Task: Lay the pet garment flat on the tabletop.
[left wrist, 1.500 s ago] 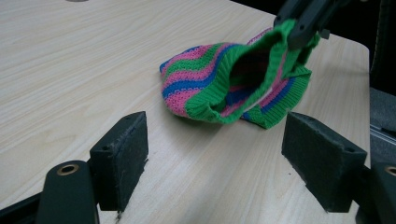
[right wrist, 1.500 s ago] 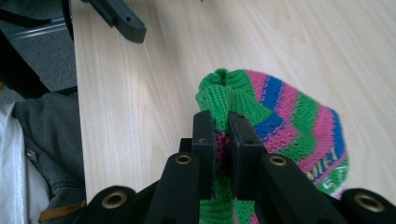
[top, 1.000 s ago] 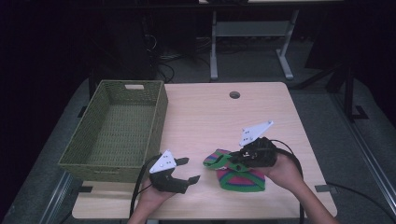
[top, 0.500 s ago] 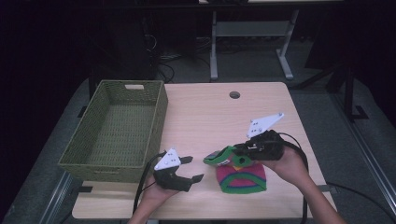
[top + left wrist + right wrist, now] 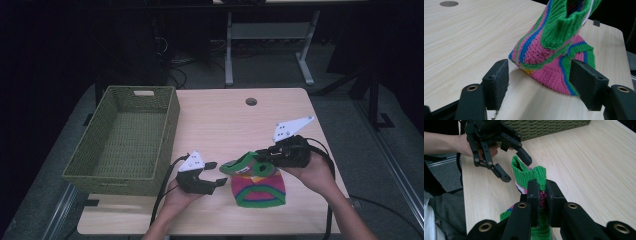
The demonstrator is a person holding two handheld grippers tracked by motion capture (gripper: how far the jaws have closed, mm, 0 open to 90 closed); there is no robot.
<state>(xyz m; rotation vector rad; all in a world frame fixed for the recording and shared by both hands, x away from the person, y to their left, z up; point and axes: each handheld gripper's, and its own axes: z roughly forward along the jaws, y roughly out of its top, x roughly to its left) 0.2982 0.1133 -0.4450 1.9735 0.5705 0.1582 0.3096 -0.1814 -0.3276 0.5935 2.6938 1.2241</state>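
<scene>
A knitted hat (image 5: 259, 189) striped in pink, green, blue and yellow lies near the table's front edge. Its green ribbed brim (image 5: 240, 164) is lifted off the table, and my right gripper (image 5: 261, 156) is shut on that brim (image 5: 534, 176). My left gripper (image 5: 214, 176) stands open just left of the hat, low over the table. In the left gripper view the raised hat (image 5: 554, 50) sits a little beyond my open left gripper (image 5: 540, 82). In the right gripper view my left gripper (image 5: 515, 167) faces the brim's open end.
A green woven basket (image 5: 127, 142) with nothing in it stands at the table's left side. A round cable hole (image 5: 251, 101) sits near the far edge of the light wooden table (image 5: 225, 120). Cables trail from both grippers toward the front.
My right gripper has lifted the hat's brim higher and drawn it a little right. My left gripper has moved right, closer to the hat.
</scene>
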